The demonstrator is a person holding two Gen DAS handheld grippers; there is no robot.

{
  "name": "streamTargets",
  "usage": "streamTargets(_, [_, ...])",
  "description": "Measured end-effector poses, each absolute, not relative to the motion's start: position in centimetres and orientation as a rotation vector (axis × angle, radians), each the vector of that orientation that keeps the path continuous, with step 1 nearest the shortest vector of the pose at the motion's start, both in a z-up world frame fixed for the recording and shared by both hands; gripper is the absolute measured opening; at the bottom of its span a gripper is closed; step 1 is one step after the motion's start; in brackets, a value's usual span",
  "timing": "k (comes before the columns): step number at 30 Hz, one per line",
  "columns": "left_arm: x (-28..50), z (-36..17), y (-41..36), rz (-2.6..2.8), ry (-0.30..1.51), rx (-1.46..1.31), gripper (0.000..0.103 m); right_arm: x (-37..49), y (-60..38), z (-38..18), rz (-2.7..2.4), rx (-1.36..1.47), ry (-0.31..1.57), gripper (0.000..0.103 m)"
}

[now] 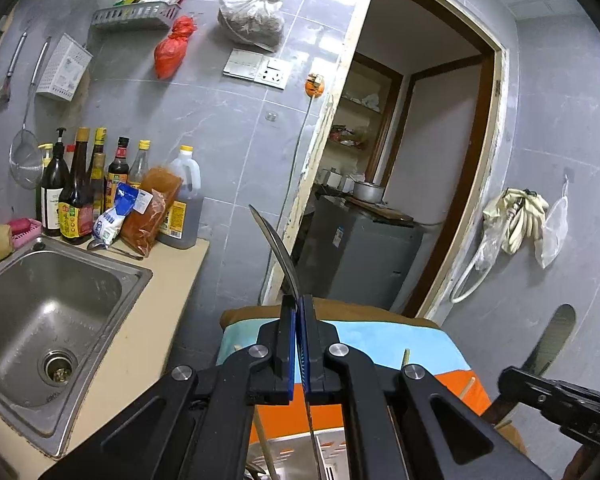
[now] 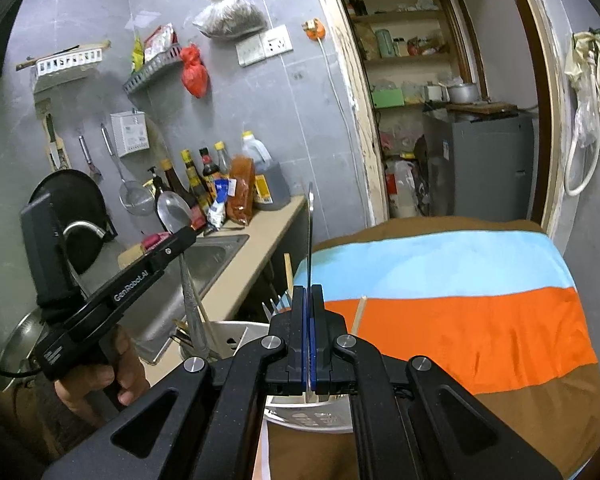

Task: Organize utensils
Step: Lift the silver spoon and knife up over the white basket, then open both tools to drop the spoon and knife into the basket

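Note:
My left gripper (image 1: 297,300) is shut on a metal spoon (image 1: 274,248), seen edge-on and rising from the pads. The right wrist view shows that gripper (image 2: 188,234) with the spoon's bowl (image 2: 174,210) above it and the handle hanging toward a white utensil holder (image 2: 236,332). The holder carries forks and chopsticks. My right gripper (image 2: 308,290) is shut on a table knife (image 2: 310,236) standing upright over the holder's right side. The left wrist view has the right gripper (image 1: 508,374) with the knife blade (image 1: 552,340) at the lower right. Loose chopsticks (image 2: 358,314) lie on the striped cloth (image 2: 440,320).
A steel sink (image 1: 16,280) sits in the beige counter (image 1: 172,272) on the left, with sauce bottles (image 1: 76,200) and another spoon (image 1: 100,245) behind it. Utensils hang on the grey tiled wall. An open doorway with a grey fridge (image 1: 360,256) lies beyond the table.

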State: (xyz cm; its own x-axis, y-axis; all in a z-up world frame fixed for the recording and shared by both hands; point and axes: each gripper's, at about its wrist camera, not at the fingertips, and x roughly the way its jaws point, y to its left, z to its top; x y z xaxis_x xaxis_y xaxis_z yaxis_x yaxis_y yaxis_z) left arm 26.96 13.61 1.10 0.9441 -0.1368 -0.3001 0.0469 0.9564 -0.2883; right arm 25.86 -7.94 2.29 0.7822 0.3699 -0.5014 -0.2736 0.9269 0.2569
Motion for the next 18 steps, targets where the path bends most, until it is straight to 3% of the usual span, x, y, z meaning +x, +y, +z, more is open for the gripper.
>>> streamTargets(18, [26.7, -0.1, 13.4, -0.126, 0.4, -0.259, 0.003, 26.6, -7.4, 0.7, 0.343, 0.186, 0.636, 0.002])
